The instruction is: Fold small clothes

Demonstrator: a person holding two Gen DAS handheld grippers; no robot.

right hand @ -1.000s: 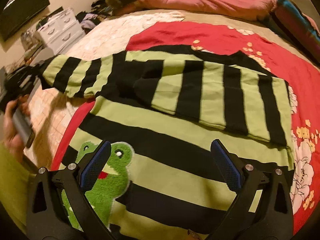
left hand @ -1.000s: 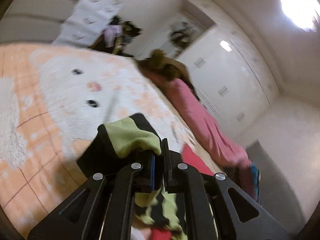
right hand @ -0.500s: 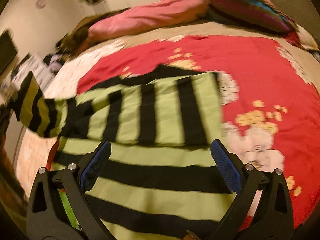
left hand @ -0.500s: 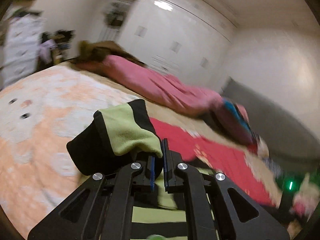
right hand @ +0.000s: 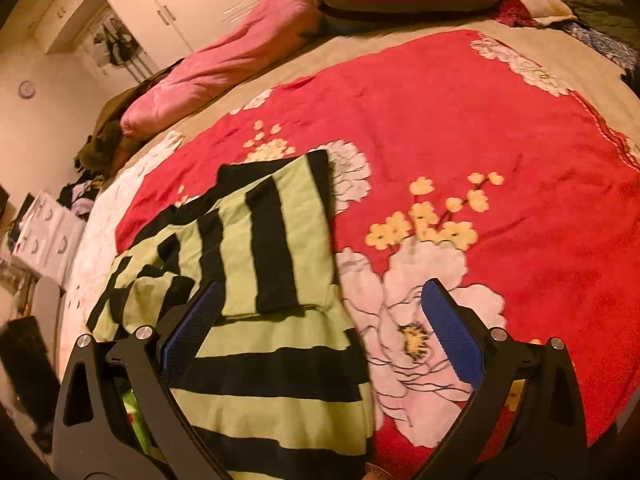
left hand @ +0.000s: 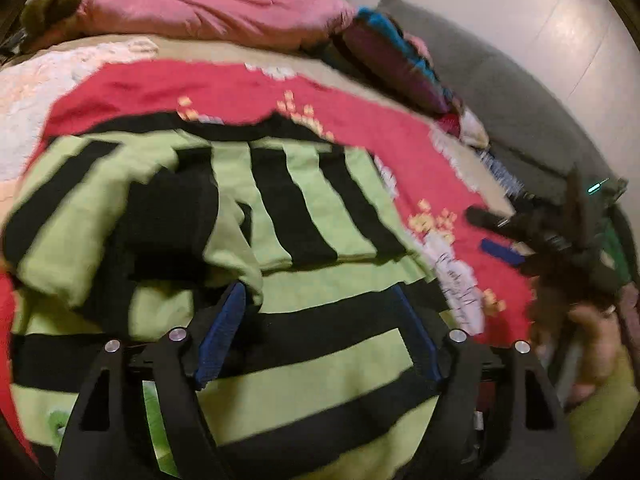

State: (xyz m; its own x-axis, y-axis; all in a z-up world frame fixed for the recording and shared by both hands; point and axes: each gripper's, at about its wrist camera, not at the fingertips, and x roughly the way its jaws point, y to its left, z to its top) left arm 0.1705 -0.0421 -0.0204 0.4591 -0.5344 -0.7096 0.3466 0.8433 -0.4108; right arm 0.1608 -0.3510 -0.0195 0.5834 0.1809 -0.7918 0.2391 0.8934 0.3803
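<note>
The striped sweater lies on the red blanket on the bed, both sleeves folded across it. Left claw has just opened, empty above it; right claw gapes wide, empty.

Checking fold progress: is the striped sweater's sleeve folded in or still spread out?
Folded in: the sleeve lies across the striped sweater, released from the open left gripper.

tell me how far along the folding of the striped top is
Done: both sleeves of the striped top lie folded across its body on the red blanket. In hand: nothing; the left claw has just been opening and the sleeve has dropped, the right claw is open. Left: folding the body up, judging by its flat lower half.
</note>
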